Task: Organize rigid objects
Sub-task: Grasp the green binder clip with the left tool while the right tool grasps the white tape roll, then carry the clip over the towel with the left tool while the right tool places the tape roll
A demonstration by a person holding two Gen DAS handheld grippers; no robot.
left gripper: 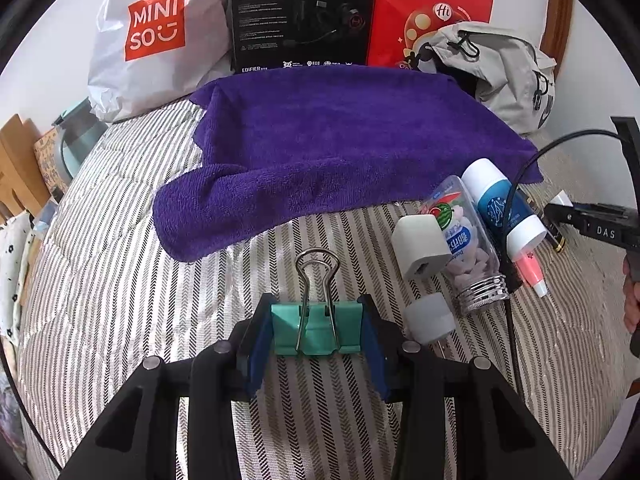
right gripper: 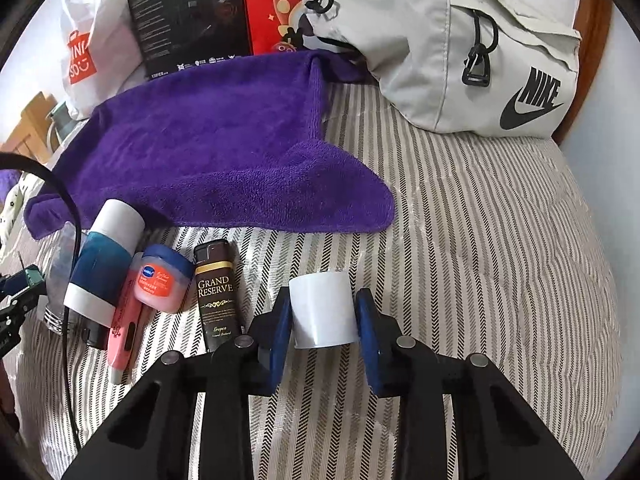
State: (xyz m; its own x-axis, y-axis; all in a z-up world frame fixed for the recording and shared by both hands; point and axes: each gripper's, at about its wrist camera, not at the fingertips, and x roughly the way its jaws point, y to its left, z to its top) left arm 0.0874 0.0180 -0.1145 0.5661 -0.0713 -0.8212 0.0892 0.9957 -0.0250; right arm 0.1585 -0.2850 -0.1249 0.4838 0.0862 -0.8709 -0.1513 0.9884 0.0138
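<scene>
My left gripper (left gripper: 317, 334) has the teal binder clip (left gripper: 316, 330) pinched between its blue pads, jaws narrowed to the clip's width, wire handle pointing forward, low over the striped bedcover (left gripper: 120, 280). My right gripper (right gripper: 323, 312) has a small white cylinder (right gripper: 323, 310) between its pads; the left pad looks to be touching, on the right pad I can't tell if there's a sliver of gap, so grip is probably on but not certain.

Just past the left gripper, to its right: grey adapter (left gripper: 420, 246), grey cap (left gripper: 430, 316), clear candy bottle (left gripper: 468, 244), blue-and-white tube (left gripper: 500, 204), all huddled together, some touching. The right view shows the same cluster from the other side: blue tube, pink pen (right gripper: 124, 332), Vaseline jar (right gripper: 164, 280), dark lighter (right gripper: 218, 296) lying in a rough row.

Beyond that sits the purple towel (left gripper: 320, 148), flat, nothing on it. Behind it are the black box (left gripper: 304, 16), red bag (left gripper: 432, 8) and grey Nike backpack (right gripper: 460, 52).

My read: the towel is the likely drop zone. To do it well I'd keep the clip level, carry it low, set it down flat with a gap from neighbours, then open. Before lifting the cylinder I'd confirm a firm squeeze; its smooth wall could slip
</scene>
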